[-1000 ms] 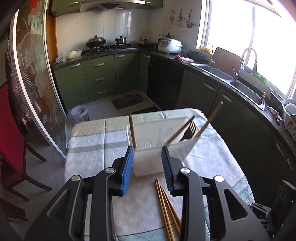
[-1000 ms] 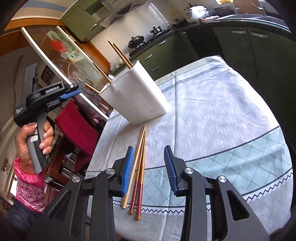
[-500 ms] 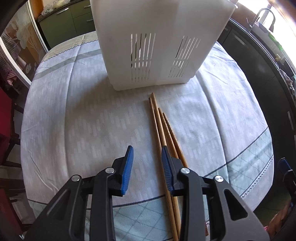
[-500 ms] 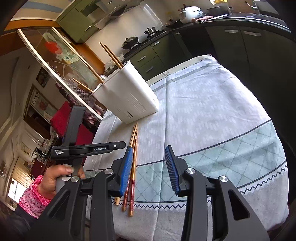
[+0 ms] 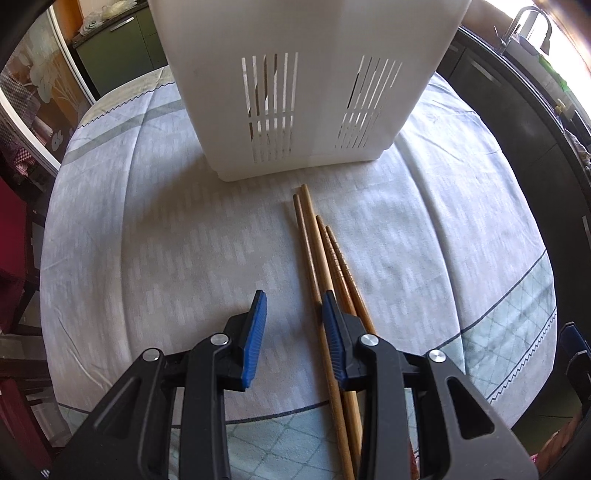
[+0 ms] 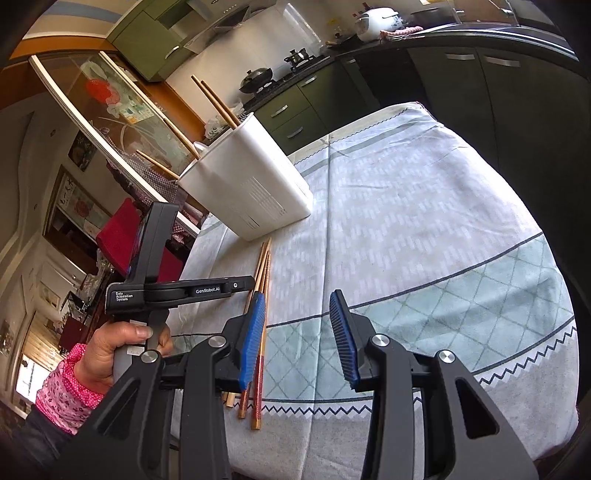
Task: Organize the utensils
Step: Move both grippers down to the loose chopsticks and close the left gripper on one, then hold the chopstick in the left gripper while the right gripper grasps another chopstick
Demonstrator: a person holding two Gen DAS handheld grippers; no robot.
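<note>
Chopsticks (image 5: 325, 266) on tablecloth (image 5: 147, 240) by holder (image 5: 306, 85) | kitchen | L+R grippers (image 5: 291, 312) (image 6: 298, 314) wide, empty

A kitchen table draped in a pale tablecloth (image 6: 424, 206) patterned with grey dashes and edged by a green lattice border with zigzag trim. Behind it, green cabinets (image 6: 291, 114) with metal handles run beneath a dark countertop, where a black wok (image 6: 257, 76) sits on the stove and a white rice cooker (image 6: 375, 20) stands farther along. A red chair (image 6: 122, 229) sits beside a glass sliding door (image 6: 122, 110) with floral decoration. A sink faucet (image 5: 528, 22) gleams by the window.
</note>
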